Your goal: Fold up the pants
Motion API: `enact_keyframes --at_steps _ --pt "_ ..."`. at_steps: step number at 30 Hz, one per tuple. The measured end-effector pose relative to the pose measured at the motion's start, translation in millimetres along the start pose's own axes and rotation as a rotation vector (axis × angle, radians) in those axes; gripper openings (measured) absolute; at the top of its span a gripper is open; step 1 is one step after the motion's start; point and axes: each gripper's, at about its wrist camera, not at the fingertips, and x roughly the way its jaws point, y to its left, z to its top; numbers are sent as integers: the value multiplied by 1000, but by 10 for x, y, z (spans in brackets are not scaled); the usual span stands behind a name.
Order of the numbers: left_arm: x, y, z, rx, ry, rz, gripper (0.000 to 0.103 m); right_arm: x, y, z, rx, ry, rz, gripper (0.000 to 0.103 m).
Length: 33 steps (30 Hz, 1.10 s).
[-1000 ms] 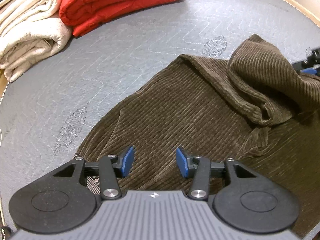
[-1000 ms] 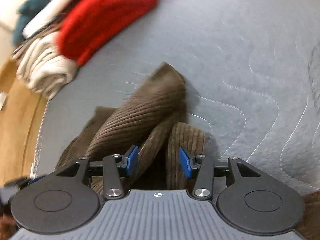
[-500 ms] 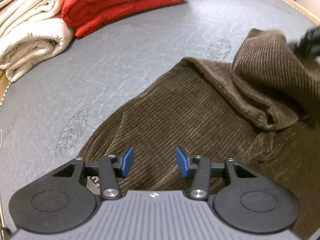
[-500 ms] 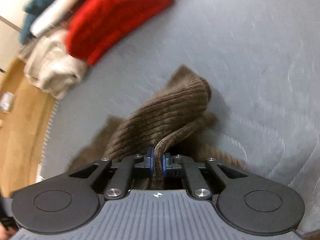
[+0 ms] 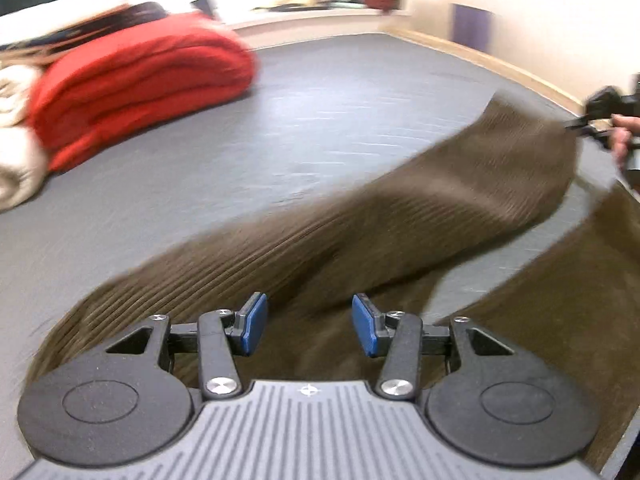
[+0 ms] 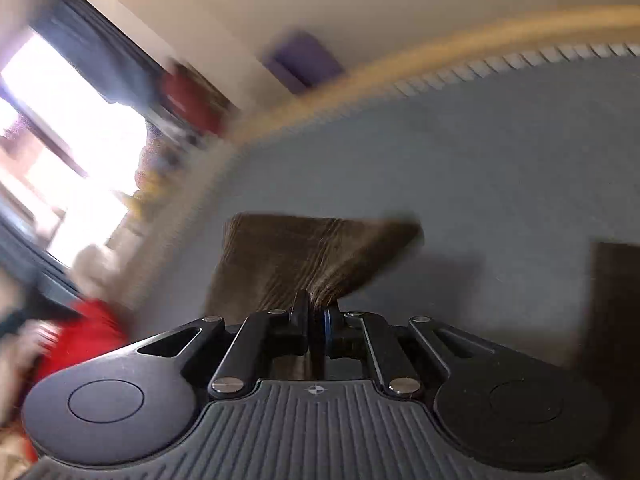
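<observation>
Your right tongs point(image 6: 318, 322) are clenched on the pants point(image 6: 304, 256): a pinch of brown corduroy sits squeezed between the pads, and the rest of that end fans out ahead of them, lifted off the grey mattress point(image 6: 480, 184). The right wrist view is badly smeared, so fabric detail there is hard to read. In the left wrist view you can see the same tongs far right point(image 5: 580, 126), w/ your hand point(image 5: 624, 136) behind them, pulling one leg of the pants point(image 5: 360, 232) out into a long raised band running diagonally from lower left to upper right. The other part of the pants lies flat on the mattress point(image 5: 320, 120) at lower right, w/ a strip of grey showing between the two.

Your left tongs point(image 5: 308, 324) are released, pads apart, nothing pinched; corduroy is right below and ahead of them, but contact can't be told.

Far left on the mattress: a folded red blanket point(image 5: 140, 84), and a cream one point(image 5: 16, 160) touching its left side. Beyond the bed edge, the room is blur only.
</observation>
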Motion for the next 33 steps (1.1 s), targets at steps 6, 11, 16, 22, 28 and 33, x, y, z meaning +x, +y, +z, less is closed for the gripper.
enact_keyframes --at_steps 6,11,16,22,28,33 --pt "657 -570 30 46 75 -35 60 302 -418 -1 11 112 -64 21" --pt "1038 -621 -54 49 172 24 72 348 -458 -10 30 113 -49 34" --pt "917 -442 91 58 155 14 16 360 -327 87 -11 68 9 7" --pt "316 -235 191 84 39 -95 16 -69 178 261 -188 -159 -66 5" --pt "166 -231 -8 157 213 -259 39 295 -153 -36 -187 62 -531 25" --pt "-304 750 162 -220 39 -241 49 -10 416 -68 -326 -207 -483 37"
